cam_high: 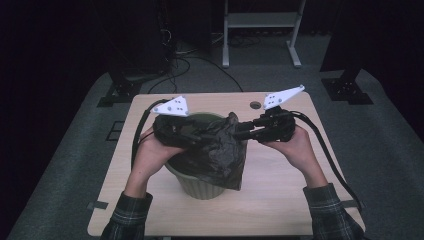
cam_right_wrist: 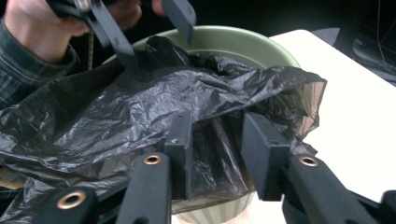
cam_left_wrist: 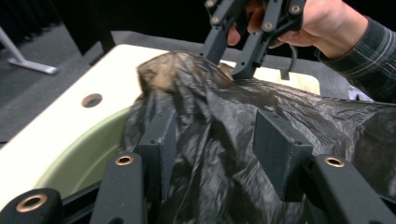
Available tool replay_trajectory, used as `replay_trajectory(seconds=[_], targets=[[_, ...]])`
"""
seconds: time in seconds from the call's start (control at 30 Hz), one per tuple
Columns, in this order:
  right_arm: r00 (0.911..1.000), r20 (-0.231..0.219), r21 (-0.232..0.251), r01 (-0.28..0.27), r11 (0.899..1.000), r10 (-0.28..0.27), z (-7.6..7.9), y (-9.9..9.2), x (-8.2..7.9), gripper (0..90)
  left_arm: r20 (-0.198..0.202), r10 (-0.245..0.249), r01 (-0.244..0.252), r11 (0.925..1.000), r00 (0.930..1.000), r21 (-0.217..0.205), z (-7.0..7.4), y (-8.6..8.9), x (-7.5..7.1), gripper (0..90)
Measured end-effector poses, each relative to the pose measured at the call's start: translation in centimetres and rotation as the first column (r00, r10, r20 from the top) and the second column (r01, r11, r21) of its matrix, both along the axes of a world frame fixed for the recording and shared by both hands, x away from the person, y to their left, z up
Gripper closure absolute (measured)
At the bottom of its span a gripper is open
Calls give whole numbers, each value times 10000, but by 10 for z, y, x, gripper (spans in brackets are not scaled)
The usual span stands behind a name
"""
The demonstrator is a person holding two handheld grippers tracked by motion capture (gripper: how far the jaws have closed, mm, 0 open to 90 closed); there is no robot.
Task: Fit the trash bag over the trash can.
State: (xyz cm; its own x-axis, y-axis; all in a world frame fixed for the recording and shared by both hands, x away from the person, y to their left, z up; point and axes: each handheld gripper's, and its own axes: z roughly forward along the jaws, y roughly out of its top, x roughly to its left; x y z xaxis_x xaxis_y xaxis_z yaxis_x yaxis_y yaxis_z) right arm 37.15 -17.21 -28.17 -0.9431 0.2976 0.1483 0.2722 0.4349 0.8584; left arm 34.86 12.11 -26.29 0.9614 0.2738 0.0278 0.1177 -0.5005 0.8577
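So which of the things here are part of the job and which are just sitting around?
In the job:
- black bin bag, draped over the bin
- green bin
- left gripper and right gripper, jaws apart with bag film between them

Just about:
- table, carrying the bin
- white frame on the floor behind
- cables on the floor

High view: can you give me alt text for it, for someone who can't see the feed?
A person holds a hand-held gripper in each hand over a green bin on a pale wooden table, working a crumpled black plastic bag at its rim. The left hand-held gripper and right hand-held gripper meet at the bag from opposite sides.
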Motion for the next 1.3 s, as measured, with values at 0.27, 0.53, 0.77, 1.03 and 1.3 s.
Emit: replay_trajectory(seconds=[0.27,0.53,0.77,1.03,1.3], targets=[[10000,-37,57,-73,10000,73,0,1,1,661,-201,-363,373,9980,9991,519,-10,-16,6,625],[9999,18,88,-111,9999,111,3,-1,-2,662,-437,-322,338,9988,9985,360,-9,-11,7,900],[9998,39,37,176,9998,-176,4,-16,-6,627,-209,222,-225,9996,9995,-161,-2,15,7,899],[9979,-254,-202,591,9981,-596,-5,-23,-2,517,-177,438,-442,9986,9989,-278,-2,31,6,899],[9983,-294,14,497,9988,-496,-7,-15,3,779,-200,504,-510,9983,9985,-299,-2,34,6,900]])
